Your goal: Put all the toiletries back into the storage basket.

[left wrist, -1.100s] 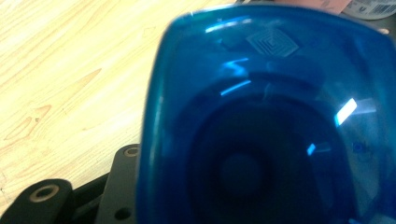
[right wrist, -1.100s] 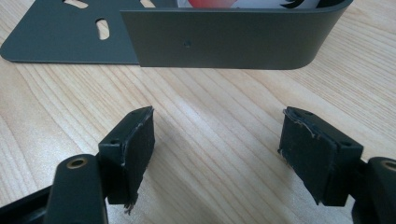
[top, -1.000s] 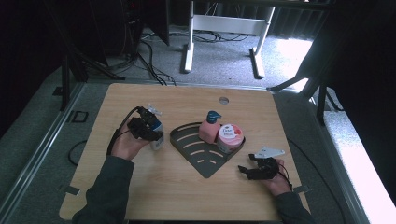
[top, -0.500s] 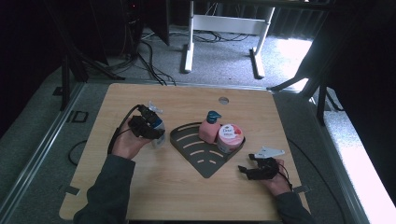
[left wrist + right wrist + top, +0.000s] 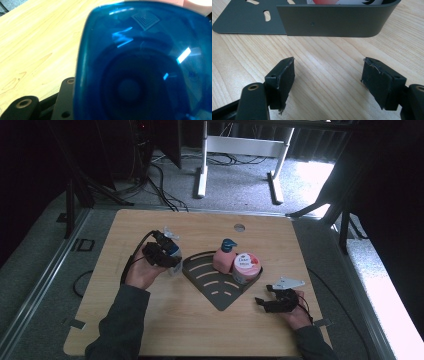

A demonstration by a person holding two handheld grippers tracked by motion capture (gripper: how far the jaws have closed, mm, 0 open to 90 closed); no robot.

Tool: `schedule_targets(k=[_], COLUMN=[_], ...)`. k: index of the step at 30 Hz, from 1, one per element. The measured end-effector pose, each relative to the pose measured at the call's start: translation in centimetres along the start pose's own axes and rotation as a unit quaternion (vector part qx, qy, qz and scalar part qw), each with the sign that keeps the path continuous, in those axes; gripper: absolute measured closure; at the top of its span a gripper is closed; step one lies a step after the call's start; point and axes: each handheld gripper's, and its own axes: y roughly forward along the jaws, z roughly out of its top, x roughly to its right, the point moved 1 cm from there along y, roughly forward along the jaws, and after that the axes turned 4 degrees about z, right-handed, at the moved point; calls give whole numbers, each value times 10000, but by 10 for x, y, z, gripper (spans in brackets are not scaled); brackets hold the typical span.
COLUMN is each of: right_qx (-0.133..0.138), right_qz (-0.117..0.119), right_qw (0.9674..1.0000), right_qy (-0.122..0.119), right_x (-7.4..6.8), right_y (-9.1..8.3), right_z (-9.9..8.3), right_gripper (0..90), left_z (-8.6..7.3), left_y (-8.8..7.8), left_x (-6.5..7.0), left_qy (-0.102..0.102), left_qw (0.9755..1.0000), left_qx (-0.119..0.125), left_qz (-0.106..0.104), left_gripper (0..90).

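My left gripper (image 5: 169, 257) is shut on a blue see-through bottle (image 5: 173, 251), just left of the dark grey corner tray (image 5: 210, 281). In the left gripper view the bottle's base (image 5: 140, 70) faces the camera, and one black finger (image 5: 65, 100) shows beside it at the lower left. In the tray stand a pink pump bottle (image 5: 223, 258) and a round white and red jar (image 5: 246, 266). My right gripper (image 5: 261, 301) rests low over the table near the tray's right corner. It stands open (image 5: 328, 80) with bare wood between its pads, facing the tray's wall (image 5: 332, 23).
A round hole (image 5: 239, 227) sits in the wooden tabletop (image 5: 200, 330) near its far edge. Cables trail from both grippers. Beyond the table are a white stand's legs (image 5: 202, 175) and floor cables.
My left gripper has shifted slightly right with the blue bottle, towards the tray. The right gripper has stayed put.
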Motion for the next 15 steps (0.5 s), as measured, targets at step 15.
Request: schedule_targets(k=[15], right_qx=[4], right_qz=[7], right_qw=[10000], right_qy=[-9], right_x=[0], right_y=[0], right_z=[0], right_gripper=[260], left_z=[13], left_y=[4], left_x=[11], left_qy=[105], left_qw=[9999], left_qx=[59], left_qz=[-95], left_gripper=[556])
